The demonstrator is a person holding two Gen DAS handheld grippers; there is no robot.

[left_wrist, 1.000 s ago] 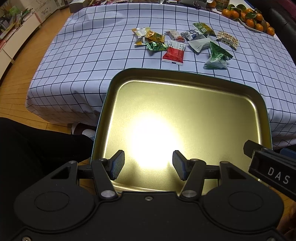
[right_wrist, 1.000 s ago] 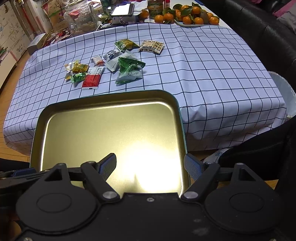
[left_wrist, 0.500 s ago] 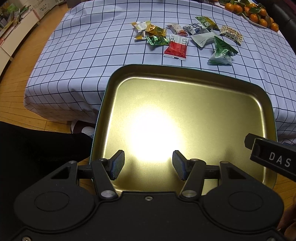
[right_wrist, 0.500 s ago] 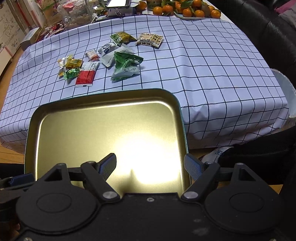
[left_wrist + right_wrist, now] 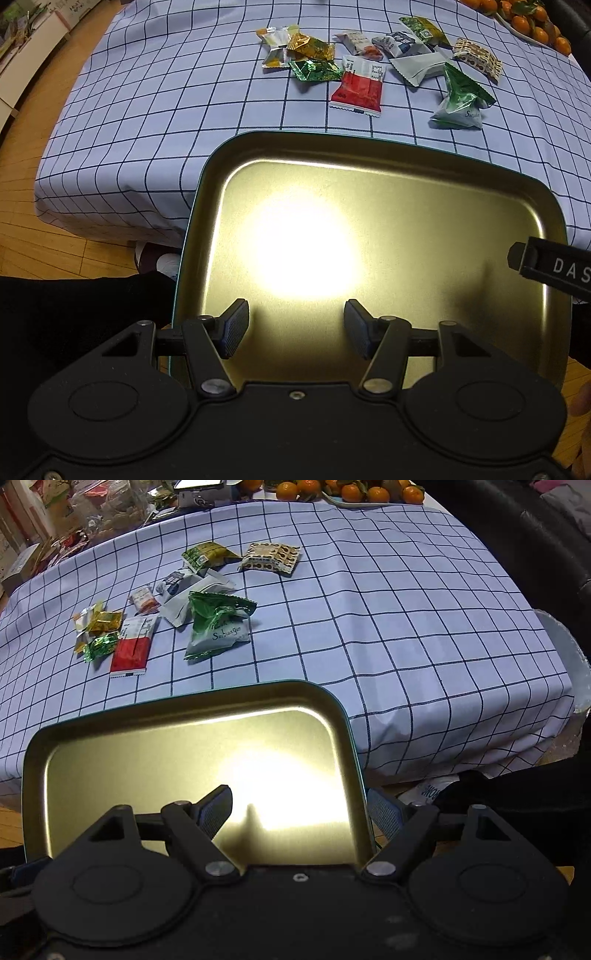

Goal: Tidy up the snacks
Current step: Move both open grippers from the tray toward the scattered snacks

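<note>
Both grippers, left (image 5: 295, 328) and right (image 5: 306, 810), have spread jaws around the shallow gold metal tray (image 5: 192, 716); keep it level and set it below the wrapped snacks (image 5: 218, 627) at upper left.

Tray (image 5: 369, 155) near edge hidden behind gripper body (both views); oranges (image 5: 532, 22) cropped.

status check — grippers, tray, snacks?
Left gripper open over tray. Right gripper open, straddling tray's right rim. Tray bare; snack packets on checked tablecloth beyond.
</note>
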